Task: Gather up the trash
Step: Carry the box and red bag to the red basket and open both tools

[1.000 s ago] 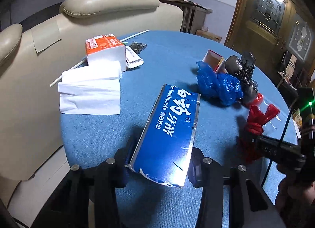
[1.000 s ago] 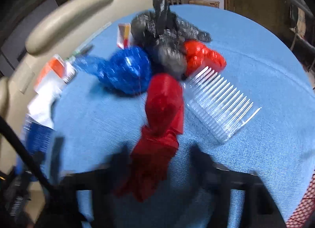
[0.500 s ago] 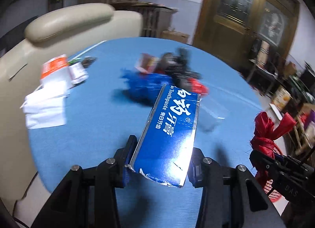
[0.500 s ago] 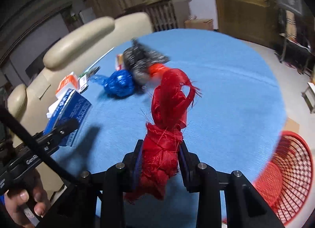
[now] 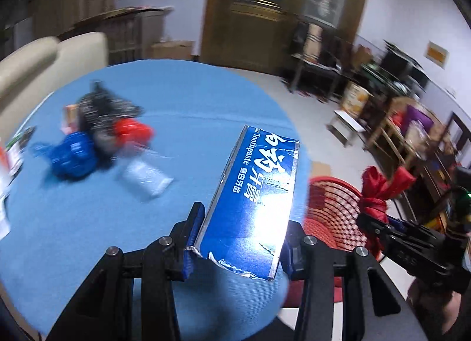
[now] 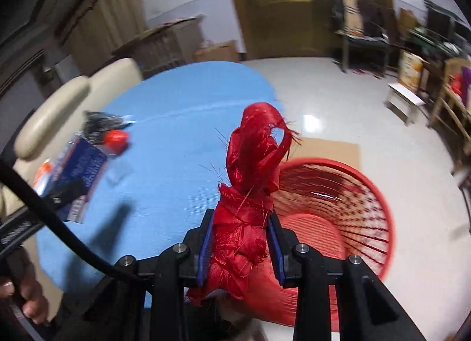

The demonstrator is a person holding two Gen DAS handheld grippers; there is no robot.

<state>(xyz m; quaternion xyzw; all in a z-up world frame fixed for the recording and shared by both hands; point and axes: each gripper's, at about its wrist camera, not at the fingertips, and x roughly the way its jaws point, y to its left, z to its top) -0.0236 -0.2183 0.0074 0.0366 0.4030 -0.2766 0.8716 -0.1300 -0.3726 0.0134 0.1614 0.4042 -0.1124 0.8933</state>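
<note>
Your left gripper [image 5: 240, 248] pinches a blue toothpaste box [image 5: 253, 208] over the blue table's [image 5: 164, 99] edge. Your right gripper [image 6: 240, 248] clamps a red fabric bundle [image 6: 248, 199]; the red basket [image 6: 353, 214] sits just beyond it, on the floor.

Toothpaste box [image 5: 253, 202]: glossy blue cardboard, torn near edge, silvery inside. Red bundle [image 6: 250, 193]: shiny frayed woven fabric, loose threads. Tablecloth [image 5: 88, 208]: matt blue cloth, fine weave. Basket [image 6: 353, 211]: red plastic lattice. Floor [image 6: 338, 111]: glossy tile.
</note>
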